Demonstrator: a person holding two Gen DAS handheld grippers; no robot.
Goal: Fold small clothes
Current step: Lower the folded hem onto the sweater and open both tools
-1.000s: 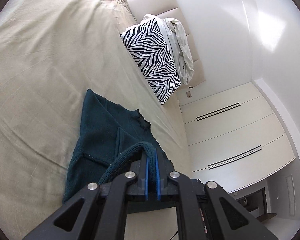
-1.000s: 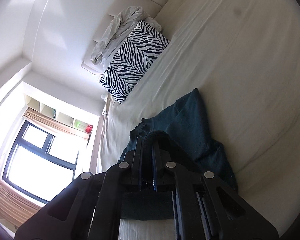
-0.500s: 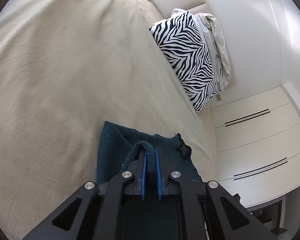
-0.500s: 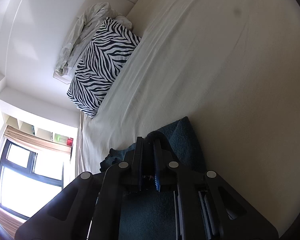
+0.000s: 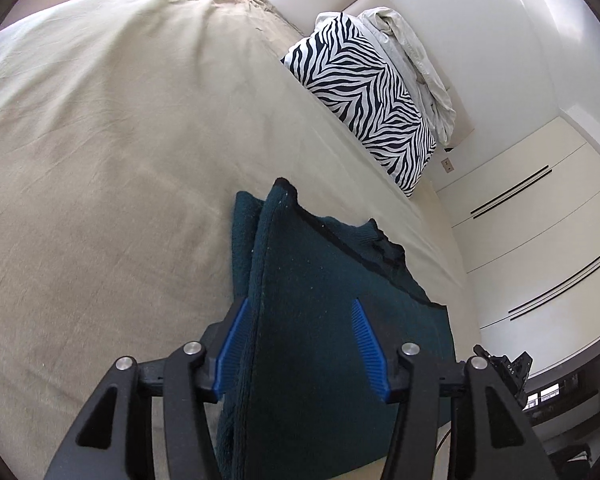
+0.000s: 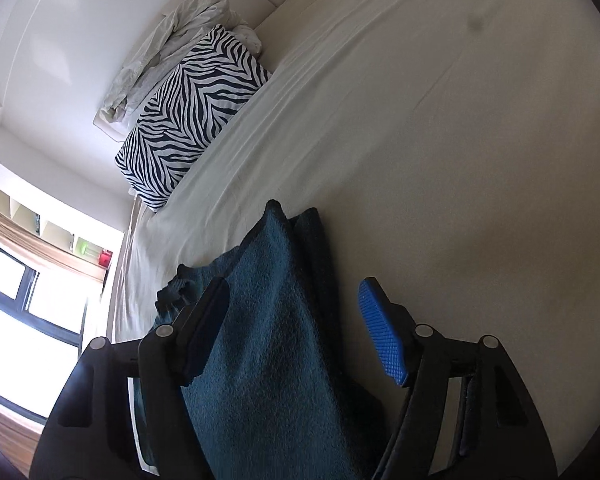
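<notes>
A: Entry, left tool (image 5: 300,346). Its jaws have just been opening and now stand apart, the blue pads (image 5: 366,346) clear of the cloth on the inner side. The dark teal knit garment (image 5: 324,312) lies between them; the outer pad sits just beside a raised fold edge, and contact there cannot be settled from this view.

B: Right tool (image 6: 296,332): the same. Its jaws have just been opening, and the gap is wide. One blue pad (image 6: 382,336) stands well off the garment (image 6: 268,344) over bare sheet; the other finger, dark from this side, lies against or just beside the cloth's left edge. No grip is seen on either side.

A: Garment position: folded on the bed (image 5: 100,152), near the edge closest to both cameras. Two layers are visible, an upper fold with a dark seam line overlapping a lower layer that shows at its outer side. A ruffled neckline or hem shows at the far edge.

B: Beyond it, a beige bed sheet (image 6: 460,140), lightly creased, with one small dark mark towards the top of the right view.

A: At the head of the bed, a zebra-print pillow (image 5: 364,100) leans against the padded headboard, with a crumpled pale cloth (image 5: 412,52) behind it.

B: White wardrobe doors (image 5: 540,248) to the left tool's right; a window (image 6: 16,312) and open shelves lie at the right tool's left.
</notes>
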